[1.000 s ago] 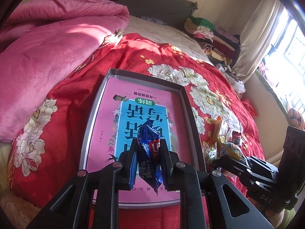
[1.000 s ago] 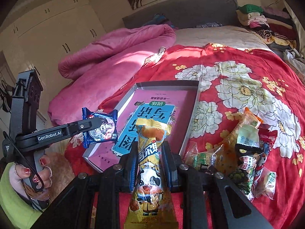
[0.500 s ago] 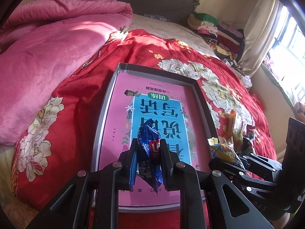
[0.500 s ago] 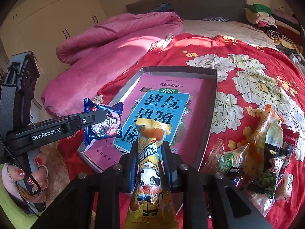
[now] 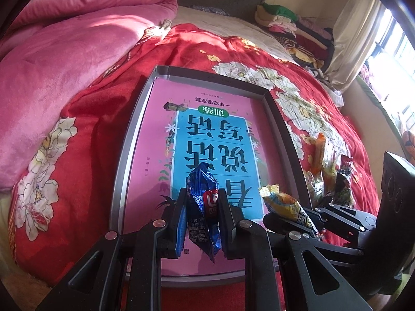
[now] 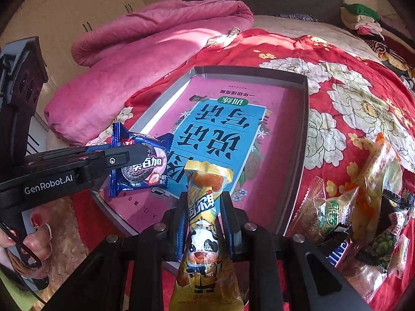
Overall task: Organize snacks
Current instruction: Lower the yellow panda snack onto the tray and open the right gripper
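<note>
Both tools have sunk toward the tray since the earlier frames, and the tray now fills more of each view. Left tool (image 5: 202, 206): two fingers pressed together on one blue cookie packet (image 5: 203, 202), held edge-on above the tray's near end. Right tool (image 6: 205, 216): two fingers pinching one yellow snack packet (image 6: 205, 223) bearing a panda figure, its top above the tray's near edge. In the right wrist view the left tool enters from the left, with the person's hand (image 6: 31, 243) on its handle. Beyond the tools lies one grey shallow tray (image 5: 137, 119), with one pink-and-blue book (image 5: 212, 140) flat inside it. Near right of the tray, on the bed, lies one loose pile of snack packets (image 6: 363, 207); its exact count cannot be told. One red floral bedspread (image 5: 85, 119) carries tray and pile. Far left: one pink blanket (image 5: 77, 44). Far right: one stack of folded clothes (image 5: 293, 28).
</note>
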A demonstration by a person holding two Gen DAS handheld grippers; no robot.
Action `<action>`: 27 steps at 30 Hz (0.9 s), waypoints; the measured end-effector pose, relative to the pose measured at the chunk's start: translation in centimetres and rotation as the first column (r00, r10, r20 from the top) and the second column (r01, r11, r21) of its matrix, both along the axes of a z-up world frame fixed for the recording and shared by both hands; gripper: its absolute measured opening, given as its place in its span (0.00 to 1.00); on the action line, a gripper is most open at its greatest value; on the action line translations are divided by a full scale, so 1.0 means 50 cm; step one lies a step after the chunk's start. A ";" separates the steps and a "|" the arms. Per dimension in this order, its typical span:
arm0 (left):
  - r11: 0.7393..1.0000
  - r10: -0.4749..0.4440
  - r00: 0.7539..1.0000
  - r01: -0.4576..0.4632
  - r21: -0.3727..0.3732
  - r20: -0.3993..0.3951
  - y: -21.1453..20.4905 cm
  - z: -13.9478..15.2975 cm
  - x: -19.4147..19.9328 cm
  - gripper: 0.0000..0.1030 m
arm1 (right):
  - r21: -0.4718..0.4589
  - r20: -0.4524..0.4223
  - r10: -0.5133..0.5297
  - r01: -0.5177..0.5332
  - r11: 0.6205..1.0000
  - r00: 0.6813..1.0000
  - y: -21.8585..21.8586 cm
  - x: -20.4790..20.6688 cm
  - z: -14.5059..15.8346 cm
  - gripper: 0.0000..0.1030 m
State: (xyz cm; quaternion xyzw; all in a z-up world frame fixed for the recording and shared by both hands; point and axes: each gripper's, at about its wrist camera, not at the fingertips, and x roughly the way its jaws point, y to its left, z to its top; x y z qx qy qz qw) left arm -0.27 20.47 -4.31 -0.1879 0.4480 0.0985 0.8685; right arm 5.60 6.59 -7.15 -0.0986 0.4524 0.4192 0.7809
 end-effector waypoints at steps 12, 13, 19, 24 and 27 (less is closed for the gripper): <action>1.000 -0.011 1.000 0.011 -0.010 -0.002 -0.003 -0.003 0.002 0.21 | 0.008 -0.029 -0.006 0.006 1.000 1.000 -0.014 -0.002 -0.005 0.34; 1.000 -0.012 1.000 0.012 -0.013 -0.001 -0.003 -0.003 0.003 0.21 | 0.011 -0.032 -0.008 0.008 1.000 0.999 -0.016 -0.003 -0.004 0.35; 1.000 -0.022 1.000 0.021 -0.019 -0.008 -0.005 -0.007 0.005 0.21 | 0.023 -0.036 -0.016 0.016 1.000 0.999 -0.035 -0.006 0.008 0.35; 1.000 -0.020 1.000 0.020 -0.017 -0.016 -0.005 -0.010 0.005 0.21 | 0.040 -0.040 -0.027 0.028 0.999 0.999 -0.051 -0.006 0.018 0.36; 1.000 -0.019 1.000 0.018 -0.015 -0.017 -0.005 -0.011 0.004 0.21 | 0.047 -0.039 -0.029 0.031 0.998 0.999 -0.057 -0.008 0.023 0.37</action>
